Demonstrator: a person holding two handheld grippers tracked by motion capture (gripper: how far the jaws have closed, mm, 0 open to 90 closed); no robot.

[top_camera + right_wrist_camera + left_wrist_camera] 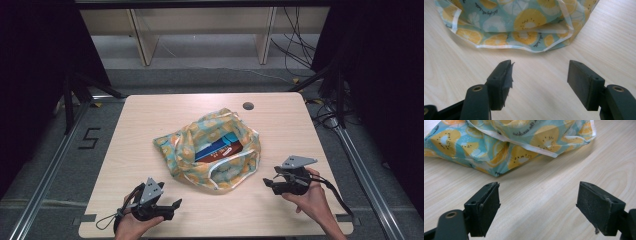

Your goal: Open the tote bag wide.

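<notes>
Two open grippers, left gripper (172, 205) and right gripper (268, 182), flanking bag (212, 150) on table (150, 115).

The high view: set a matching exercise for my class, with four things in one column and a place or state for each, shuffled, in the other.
Things:
1. bag
2. left gripper
3. right gripper
4. hole

Places or states:
A. open, near table's front-left edge
B. far side of tabletop
C. mid-table, mouth open, a box inside
D. open, right of the bag

Pairs: 1-C, 2-A, 3-D, 4-B
</notes>
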